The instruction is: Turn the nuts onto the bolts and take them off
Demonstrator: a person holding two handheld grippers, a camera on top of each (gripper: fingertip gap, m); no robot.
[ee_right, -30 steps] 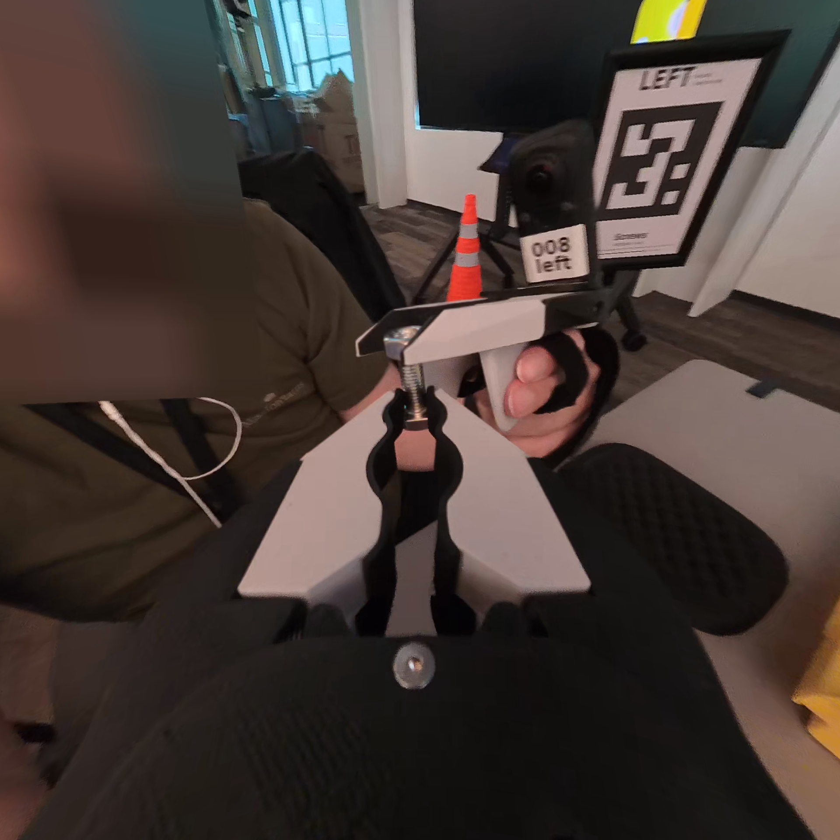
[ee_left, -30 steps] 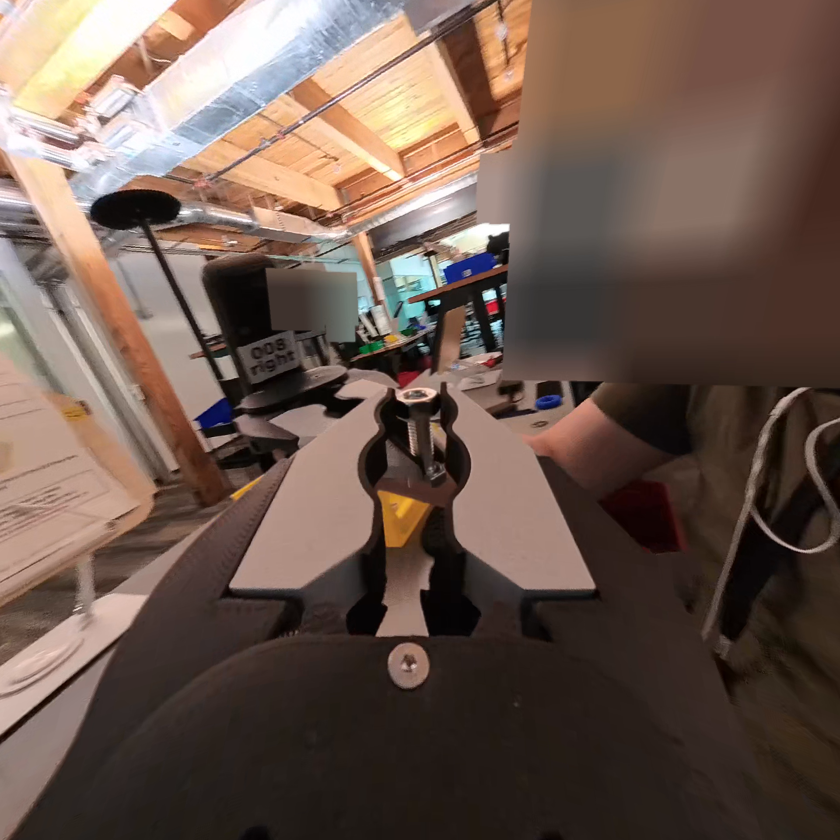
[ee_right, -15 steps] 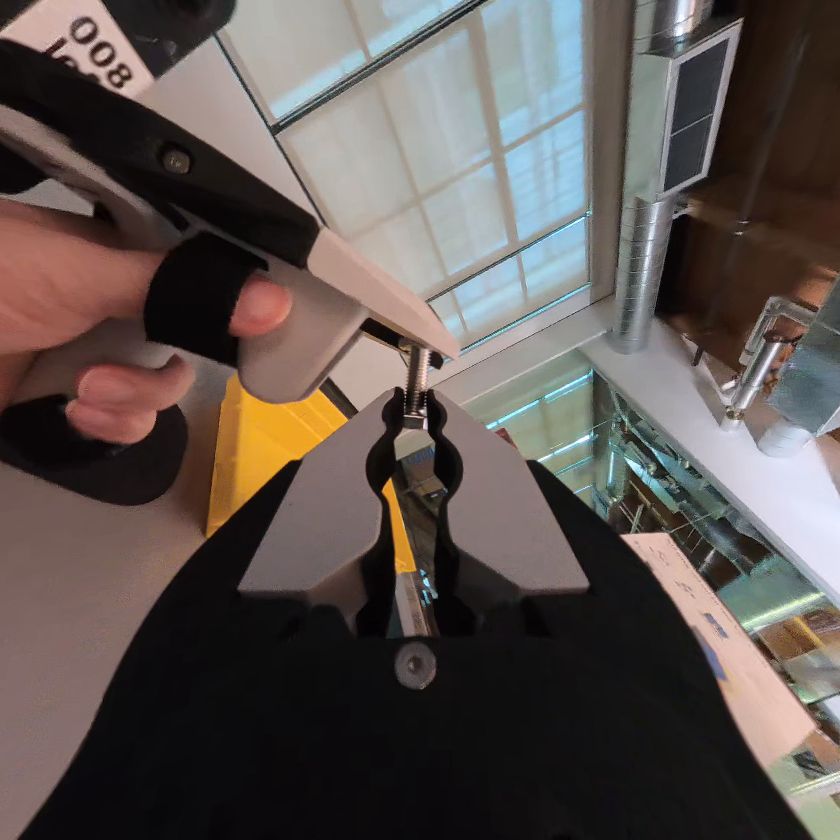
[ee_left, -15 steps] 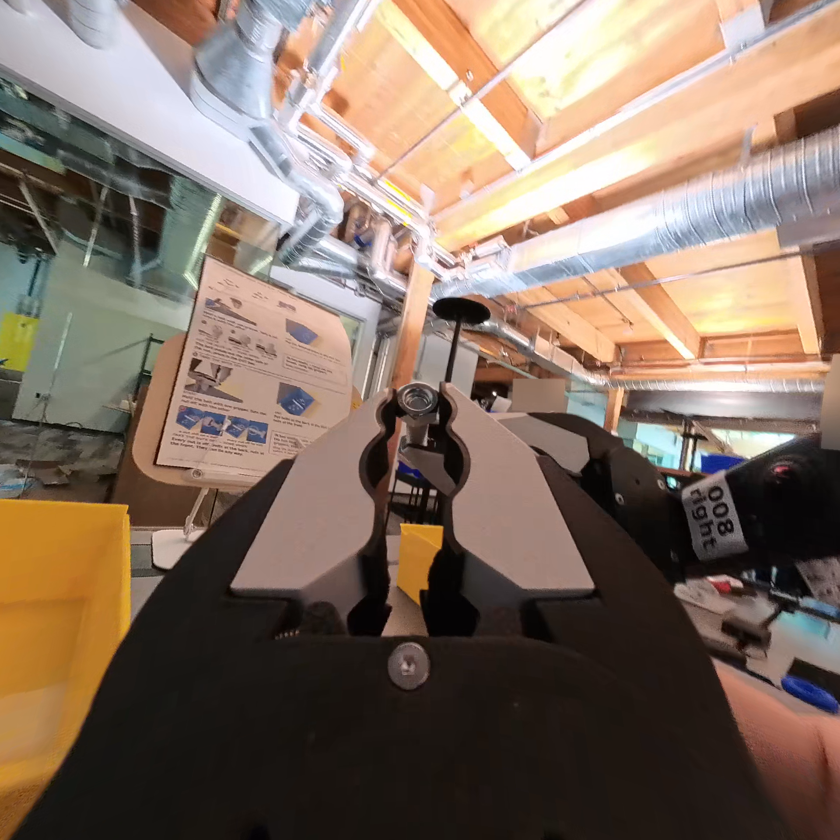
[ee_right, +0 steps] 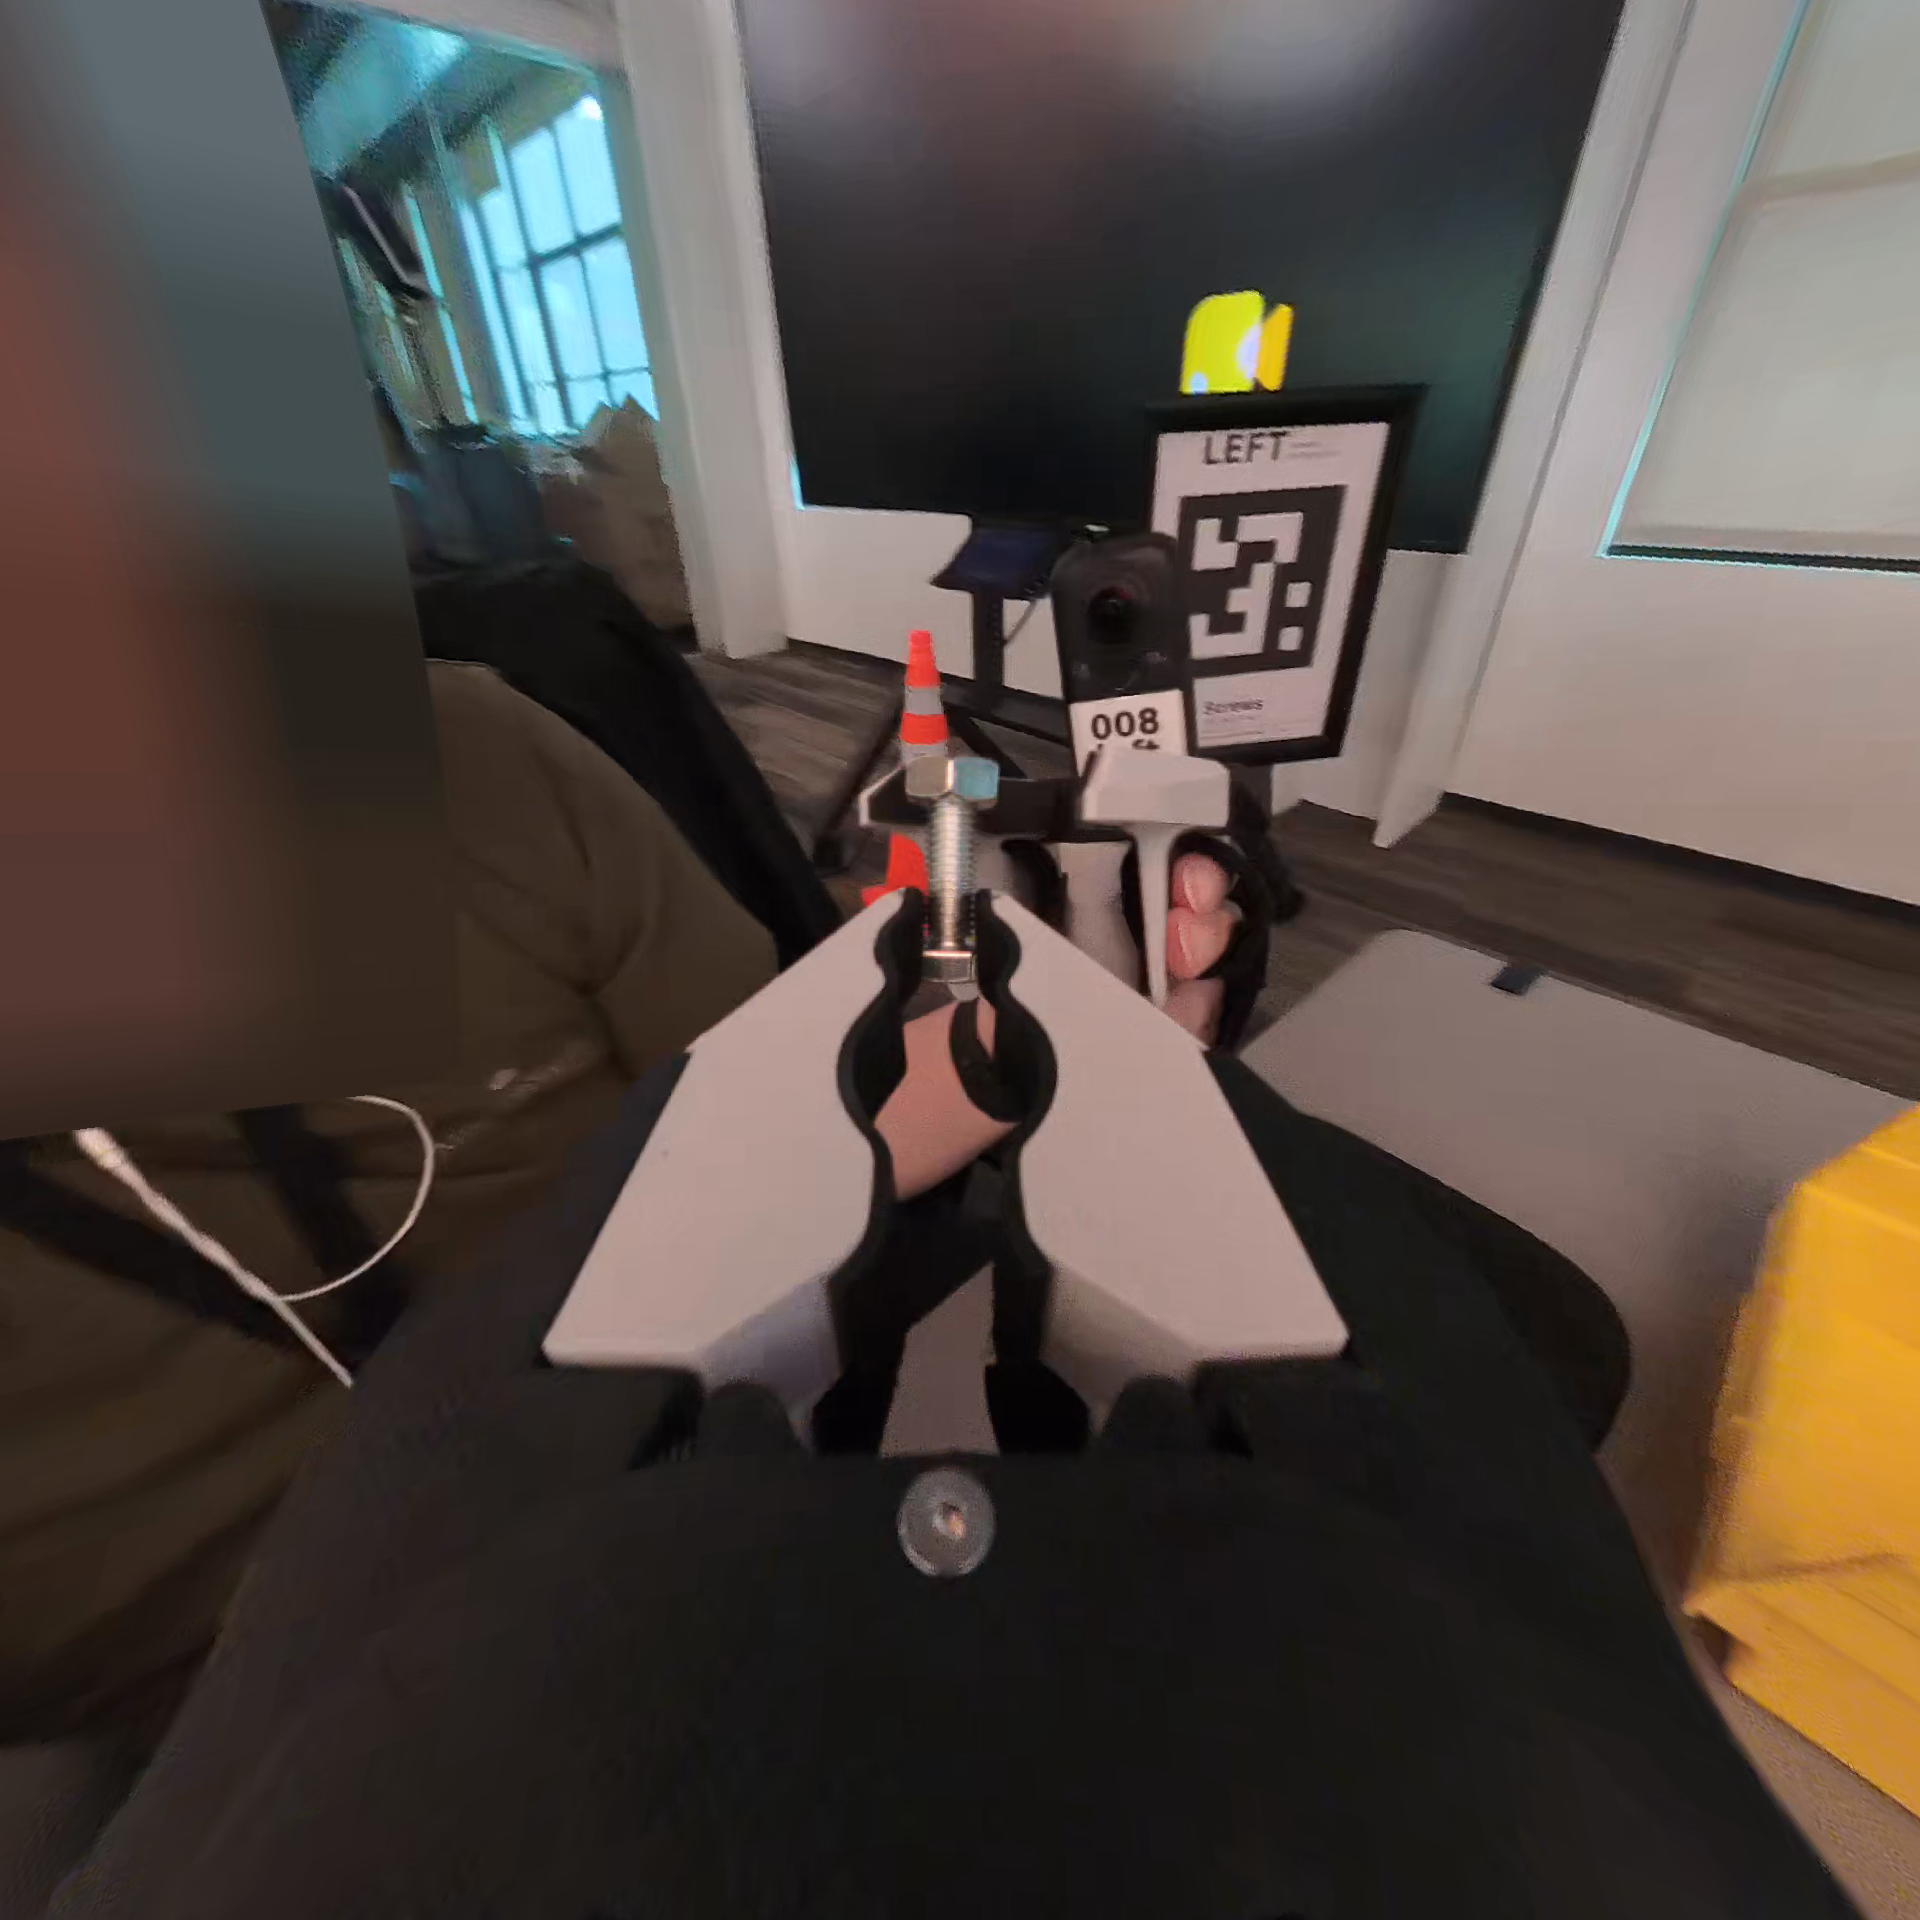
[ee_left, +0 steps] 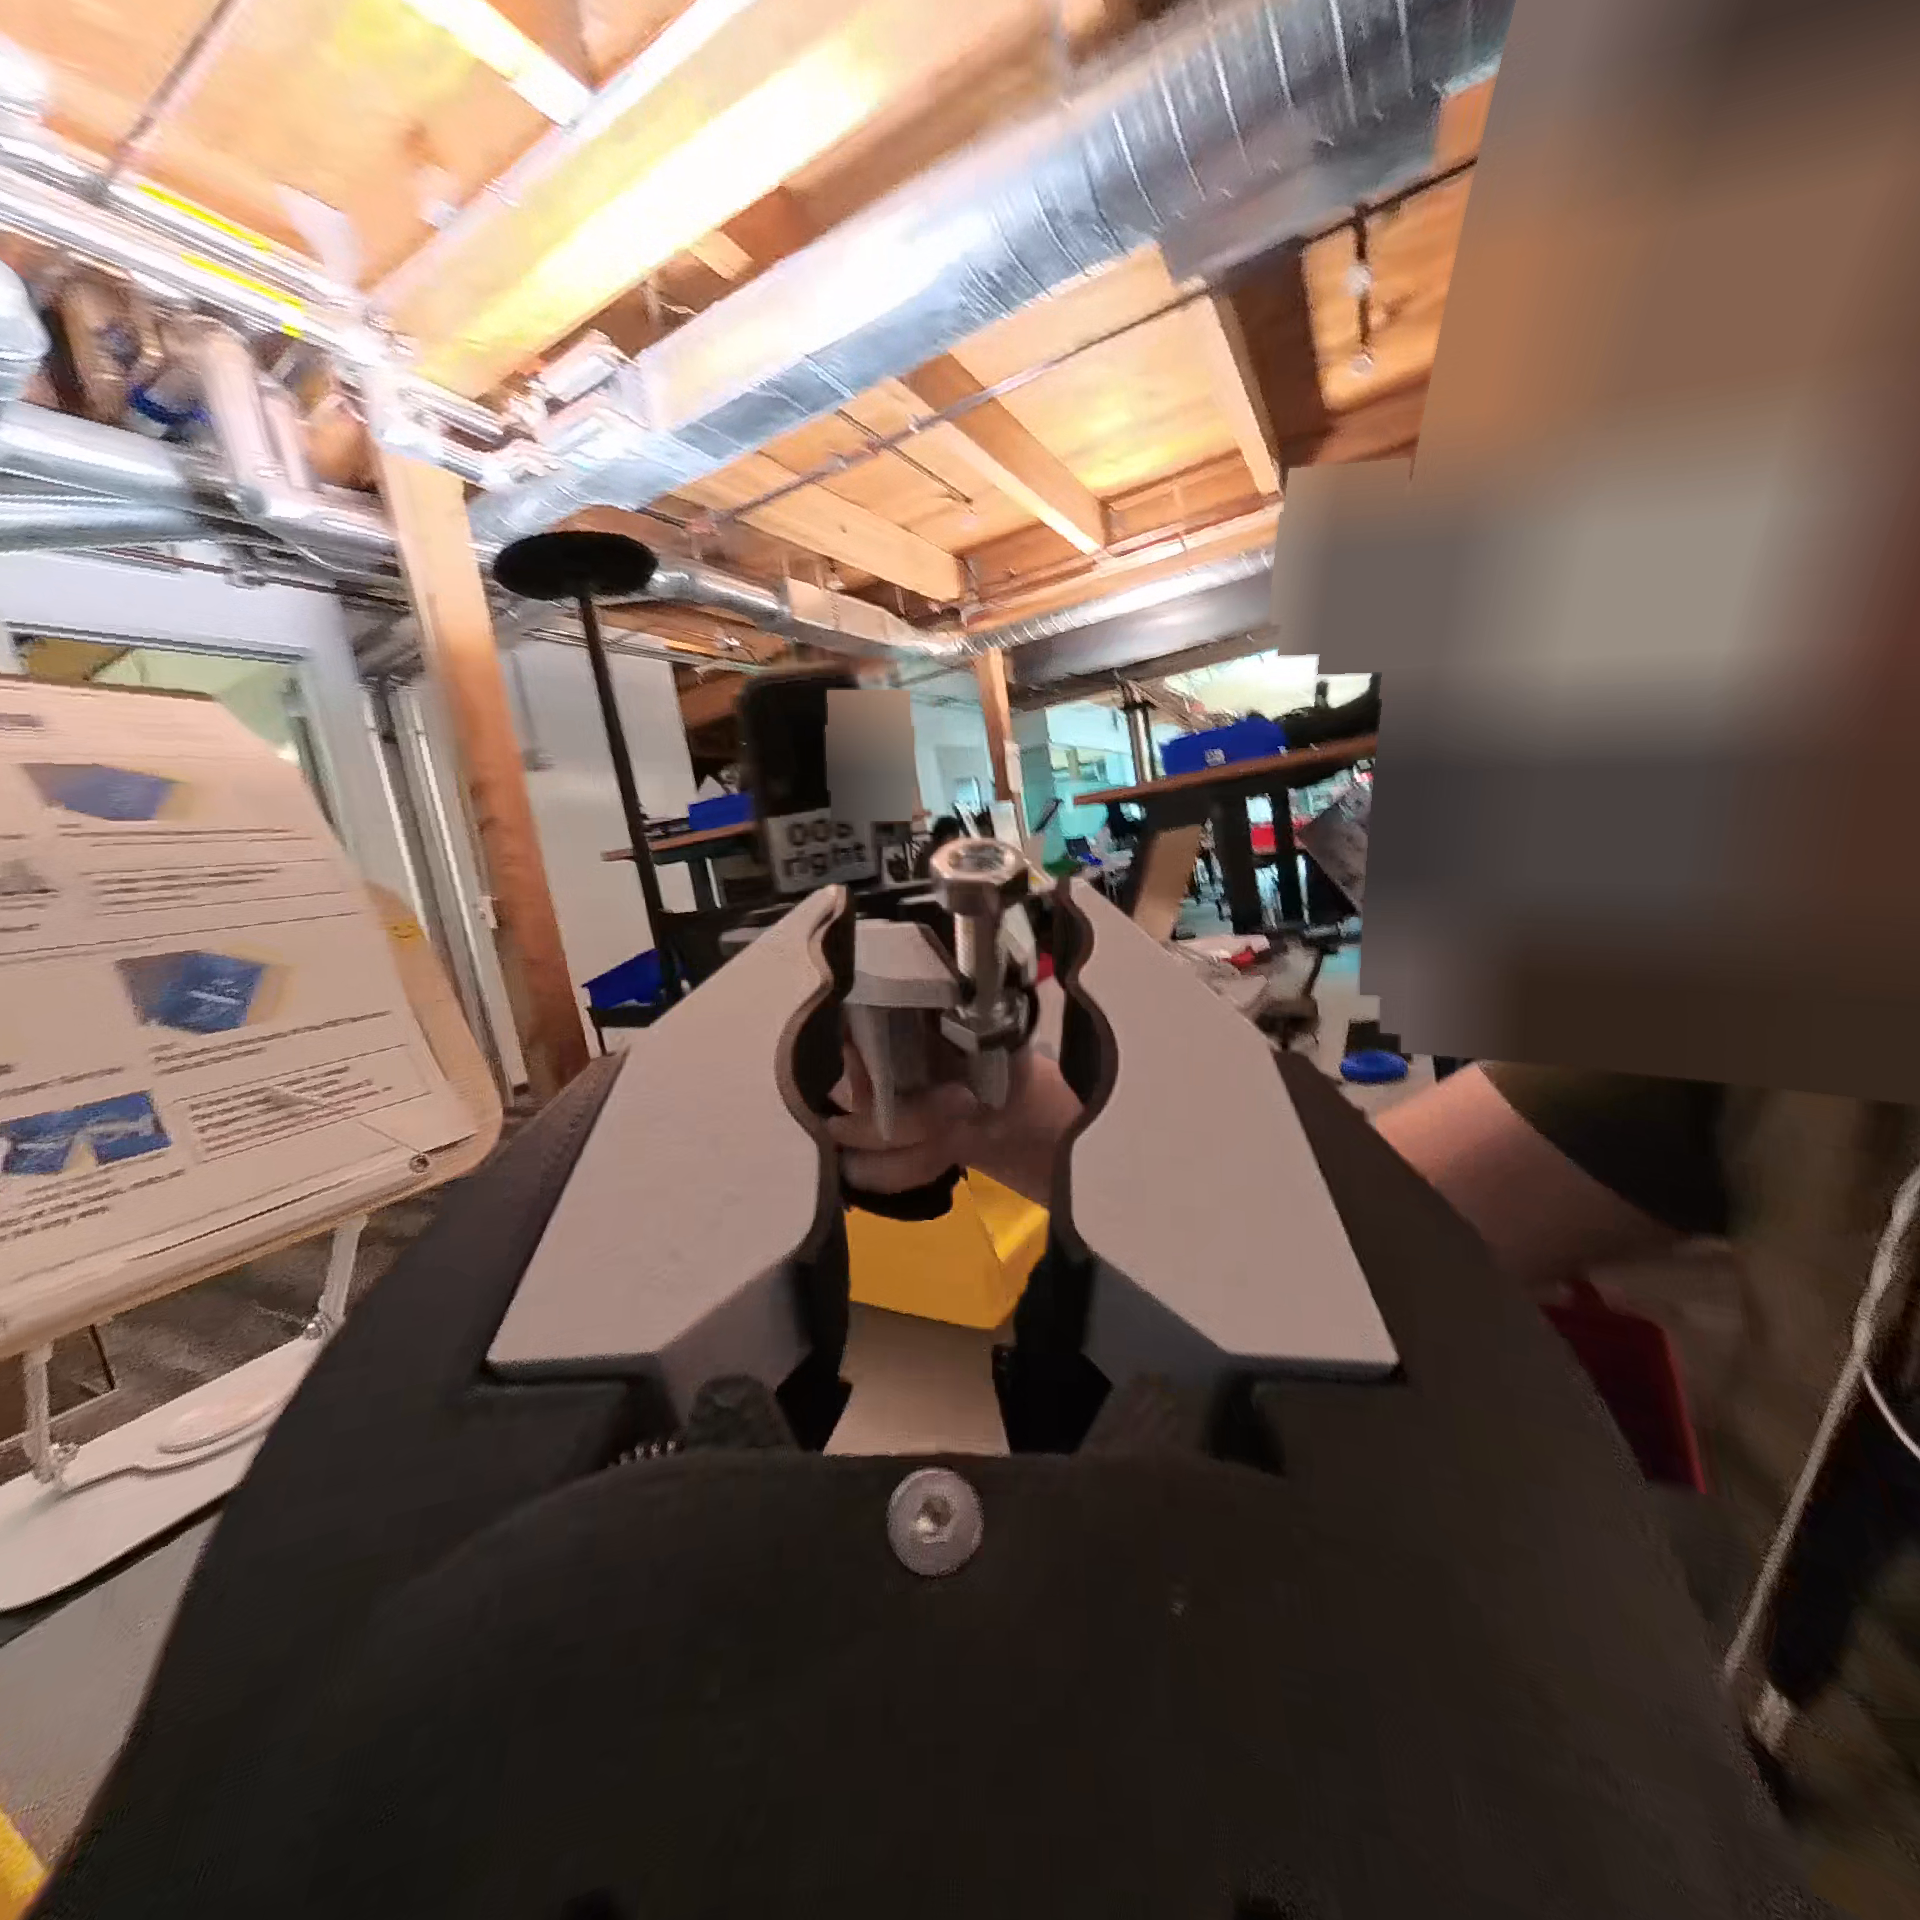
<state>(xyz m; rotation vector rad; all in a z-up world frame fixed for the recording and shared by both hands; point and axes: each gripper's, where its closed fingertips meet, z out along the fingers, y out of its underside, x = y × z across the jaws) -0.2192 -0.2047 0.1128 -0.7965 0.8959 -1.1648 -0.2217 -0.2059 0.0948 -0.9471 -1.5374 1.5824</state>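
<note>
Holding the bolt up in the air between your two tools, you have it upright with its hex head on top. Your right gripper pinches the nut at the lower end of the threaded shank, its jaws pressed in against the nut's sides. Your left gripper has its jaws spread apart, and the bolt head sits in the gap nearer the right-hand jaw; in this view you cannot tell whether that jaw touches it. In the right wrist view the head lies against the far tool's jaw tips. Your hand on the right tool shows through the gap below the bolt. Beneath both tools lies the grey bench, with a yellow bin at its right edge in the right wrist view and a yellow bin seen between the jaws in the left wrist view. An orange traffic cone stands on the floor beyond, beside a framed marker sign. A leaflet stand rises at the bench's left side.
</note>
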